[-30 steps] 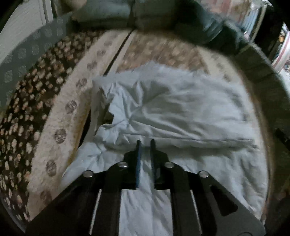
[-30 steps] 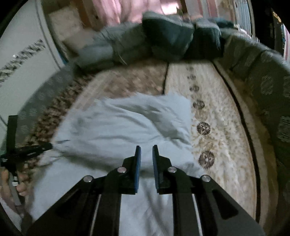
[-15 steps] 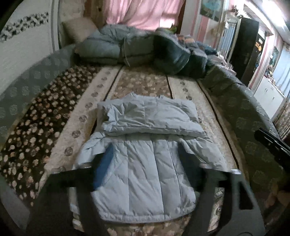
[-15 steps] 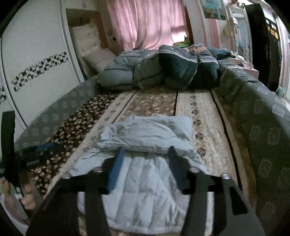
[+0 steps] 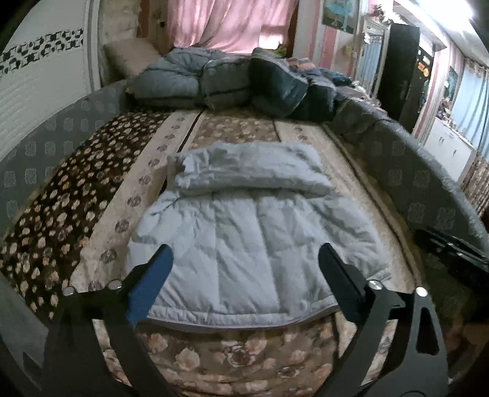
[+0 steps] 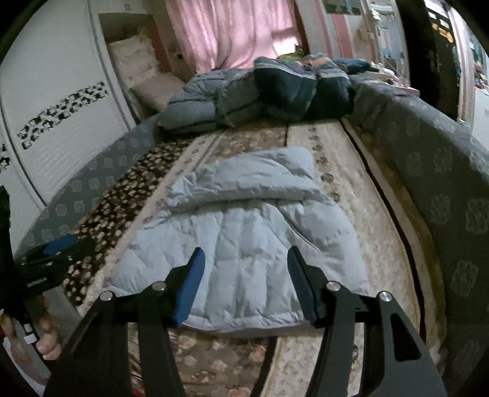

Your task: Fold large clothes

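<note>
Left wrist view: pale blue quilted jacket (image 5: 244, 244) spread flat on the bed (image 5: 101, 195), hem at the near edge, upper part folded down into a thick roll across the jacket's far end. Beyond the jacket, heaped grey and dark bedding (image 5: 238, 82) at the bed's far end, pink curtain (image 5: 232, 24) behind it.

Compared with a second ago: both grippers then nearly shut and low, close over the jacket's fold; now pulled back toward the near edge and higher, whole jacket in view. Jaws just opened, the left's further in the last half second.

Left gripper (image 5: 244, 259) released, spread very wide, tilted down at the jacket, nothing between the fingers. Right gripper (image 6: 244, 268) released, about half spread, tilted down alike, nothing gripped. Left hand (image 6: 36, 333) at the right wrist view's lower left, left of the jacket, wrapped around its handle.
</note>
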`<state>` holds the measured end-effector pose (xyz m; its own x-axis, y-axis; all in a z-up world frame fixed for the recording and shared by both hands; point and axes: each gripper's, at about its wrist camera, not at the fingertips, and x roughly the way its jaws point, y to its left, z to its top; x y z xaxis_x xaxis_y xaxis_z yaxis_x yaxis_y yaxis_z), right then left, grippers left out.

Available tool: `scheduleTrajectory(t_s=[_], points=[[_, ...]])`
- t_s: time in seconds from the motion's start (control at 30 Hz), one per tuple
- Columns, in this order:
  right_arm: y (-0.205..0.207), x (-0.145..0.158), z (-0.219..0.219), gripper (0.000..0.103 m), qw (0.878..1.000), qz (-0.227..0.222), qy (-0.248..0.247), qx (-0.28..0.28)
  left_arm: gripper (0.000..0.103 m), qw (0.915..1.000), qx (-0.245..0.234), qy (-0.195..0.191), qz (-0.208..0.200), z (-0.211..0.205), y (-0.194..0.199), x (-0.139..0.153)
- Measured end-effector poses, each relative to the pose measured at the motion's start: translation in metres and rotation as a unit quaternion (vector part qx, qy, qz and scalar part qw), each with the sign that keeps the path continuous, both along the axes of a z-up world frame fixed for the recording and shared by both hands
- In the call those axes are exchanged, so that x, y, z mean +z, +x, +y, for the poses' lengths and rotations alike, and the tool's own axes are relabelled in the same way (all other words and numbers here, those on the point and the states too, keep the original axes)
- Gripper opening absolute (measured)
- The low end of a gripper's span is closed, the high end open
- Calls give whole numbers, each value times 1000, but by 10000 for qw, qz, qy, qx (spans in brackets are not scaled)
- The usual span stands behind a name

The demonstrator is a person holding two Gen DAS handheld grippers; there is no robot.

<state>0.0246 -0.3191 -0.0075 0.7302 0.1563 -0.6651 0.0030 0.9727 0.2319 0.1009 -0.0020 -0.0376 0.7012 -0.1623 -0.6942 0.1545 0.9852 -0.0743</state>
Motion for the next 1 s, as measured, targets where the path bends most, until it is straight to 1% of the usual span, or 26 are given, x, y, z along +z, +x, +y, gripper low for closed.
scheduleTrajectory(t_s=[0.07,0.1,0.13,0.2,0.27,0.37,0.43,0.5,0.57,0.63,0.67,0.73,0.83,0.9,1.0], points=[[-4,-16,-6,57,9998,46,82,-151,97,9999,86,72,131,9,7,-21],[-4,-25,-10,57,9996,96,136,-231,95,9997,119,73,198,13,10,-30],[-3,-30,-12,57,9994,143,143,-272,91,9996,141,54,254,20,14,-39],[2,-40,-13,57,9990,282,92,-339,66,9987,245,75,442,38,28,-56],[11,-49,-10,57,9992,316,-38,-253,55,9969,373,66,691,59,43,-72],[26,-67,-8,57,9987,324,-316,-242,54,9938,630,186,895,92,59,-97],[38,-83,-11,56,9978,220,-562,-285,53,9910,762,124,1093,111,66,-114],[49,-105,-19,56,9945,266,-928,-401,41,9881,793,98,1317,127,73,-132],[56,-121,-31,55,9941,367,-890,-500,37,9864,802,234,1416,136,80,-146],[63,-139,-47,43,9929,538,-835,-653,37,9848,776,176,1546,143,88,-159],[65,-146,-55,41,9922,600,-828,-716,37,9843,777,170,1576,143,91,-164],[67,-159,-66,33,9911,708,-835,-754,37,9827,788,341,1640,139,97,-176],[69,-184,-76,29,9886,986,-938,-639,38,9817,795,531,1647,132,98,-190],[69,-200,-77,28,9865,1104,-1098,-504,38,9816,772,651,1619,130,96,-198],[75,-214,-75,28,9853,1150,-1200,-398,39,9816,725,625,1653,132,98,-207]])
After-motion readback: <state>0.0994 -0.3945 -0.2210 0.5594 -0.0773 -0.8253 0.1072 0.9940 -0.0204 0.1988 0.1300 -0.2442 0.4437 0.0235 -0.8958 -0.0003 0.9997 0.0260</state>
